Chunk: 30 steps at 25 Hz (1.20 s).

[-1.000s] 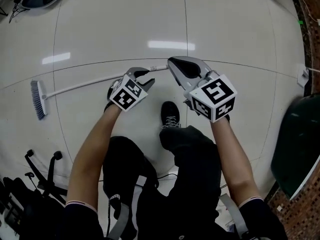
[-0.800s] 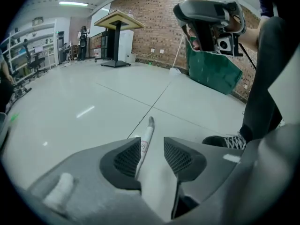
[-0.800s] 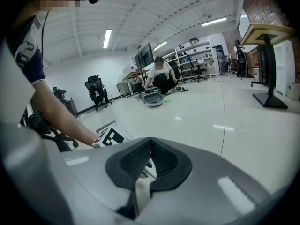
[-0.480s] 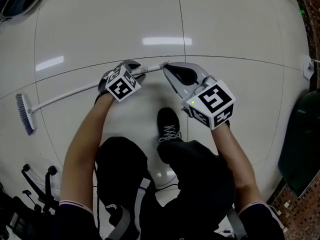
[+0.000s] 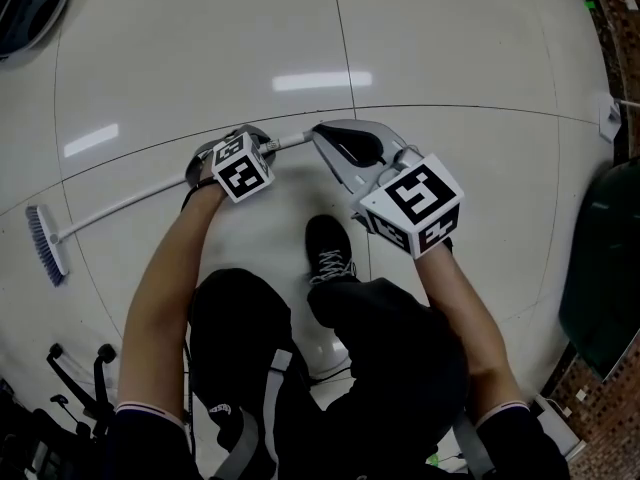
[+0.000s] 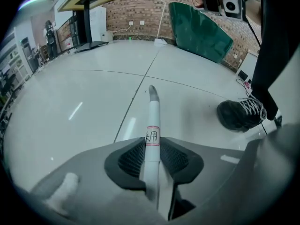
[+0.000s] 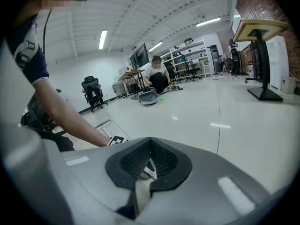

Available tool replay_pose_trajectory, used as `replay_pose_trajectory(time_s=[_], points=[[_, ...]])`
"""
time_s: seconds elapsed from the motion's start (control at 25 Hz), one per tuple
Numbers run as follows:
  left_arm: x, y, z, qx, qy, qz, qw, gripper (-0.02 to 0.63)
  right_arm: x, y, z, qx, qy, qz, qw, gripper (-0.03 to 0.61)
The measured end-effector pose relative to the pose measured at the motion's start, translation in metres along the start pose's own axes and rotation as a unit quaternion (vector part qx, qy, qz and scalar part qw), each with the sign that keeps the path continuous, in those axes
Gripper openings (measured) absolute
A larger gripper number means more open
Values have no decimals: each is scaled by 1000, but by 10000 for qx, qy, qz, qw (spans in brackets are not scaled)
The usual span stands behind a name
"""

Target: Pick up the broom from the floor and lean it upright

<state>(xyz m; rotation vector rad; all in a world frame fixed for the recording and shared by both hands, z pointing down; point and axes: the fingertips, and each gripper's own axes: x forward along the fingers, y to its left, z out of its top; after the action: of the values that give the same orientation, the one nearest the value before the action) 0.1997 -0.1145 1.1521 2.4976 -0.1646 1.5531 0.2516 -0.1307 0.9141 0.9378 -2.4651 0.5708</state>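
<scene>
The left tool (image 6: 152, 144) has just been closing its 2 jaws. Its ribbed dark pads now clamp the broom's white handle (image 6: 152, 118) at a red-edged label, and the handle's grey tip pokes out past them. The right tool (image 7: 150, 145) is just right of that tip with its jaws together. A small white sliver shows in the slit between them; I cannot tell what it is.

The broom (image 5: 130, 196) lies flat on the floor (image 5: 450, 58), its thin round handle running left to a blue-grey bristle head (image 5: 42, 248). A black laced shoe (image 5: 328, 250) stands just near of both tools.

Glossy pale tiles with thin dark joints spread wide open toward the far side. At the right edge a green panel (image 6: 201, 29) leans at the brick wall (image 6: 140, 3). Black chairs (image 5: 80, 368) crowd the near left.
</scene>
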Motion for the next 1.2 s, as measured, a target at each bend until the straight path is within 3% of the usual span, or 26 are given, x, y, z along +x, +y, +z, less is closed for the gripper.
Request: replay_pose_trajectory(time_s=[0.24, 0.44, 0.92, 1.2], points=[[-27, 0, 15, -64, -151, 103, 9998, 101, -10, -1, 11, -75, 42, 13, 10000, 5], [-81, 0, 43, -320, -261, 91, 9991, 103, -45, -4, 46, -12, 39, -118, 9999, 5], [-290, 4, 128, -716, -622, 515, 9942, 103, -140, 18, 231, 117, -146, -76, 9998, 5], [-428, 10, 174, -1077, -910, 1036, 9846, 103, -186, 49, 347, 86, -362, 202, 9991, 5]])
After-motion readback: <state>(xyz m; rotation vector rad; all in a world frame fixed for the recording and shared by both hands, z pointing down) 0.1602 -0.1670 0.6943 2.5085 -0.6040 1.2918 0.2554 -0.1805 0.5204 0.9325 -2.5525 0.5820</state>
